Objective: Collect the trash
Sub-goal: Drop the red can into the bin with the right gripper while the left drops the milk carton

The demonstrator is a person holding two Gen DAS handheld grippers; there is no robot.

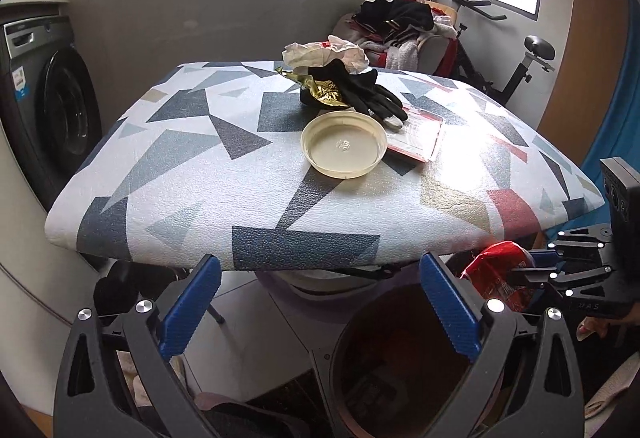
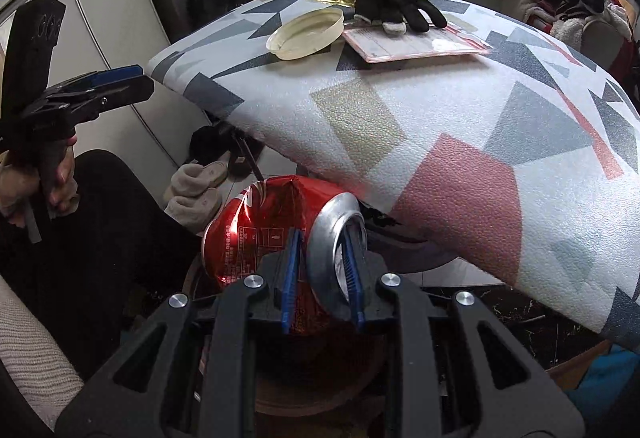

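Note:
My right gripper (image 2: pixel 322 270) is shut on the rim of a crushed red can (image 2: pixel 256 226), held below the table edge over a dark round bin (image 1: pixel 396 350); the can also shows in the left wrist view (image 1: pixel 496 270). My left gripper (image 1: pixel 320 302) is open and empty, just before the table's near edge. On the patterned table (image 1: pixel 200 189) lie a cream plastic lid (image 1: pixel 344 147), a black glove (image 1: pixel 368 93), gold foil (image 1: pixel 324 89), crumpled white paper (image 1: pixel 324 53) and a flat red-edged packet (image 1: pixel 420 137).
A washing machine (image 1: pixel 48 97) stands to the left. A chair piled with clothes (image 1: pixel 400 25) and an exercise bike (image 1: pixel 516 65) stand behind the table. Slippers (image 2: pixel 196 185) lie on the floor under the table.

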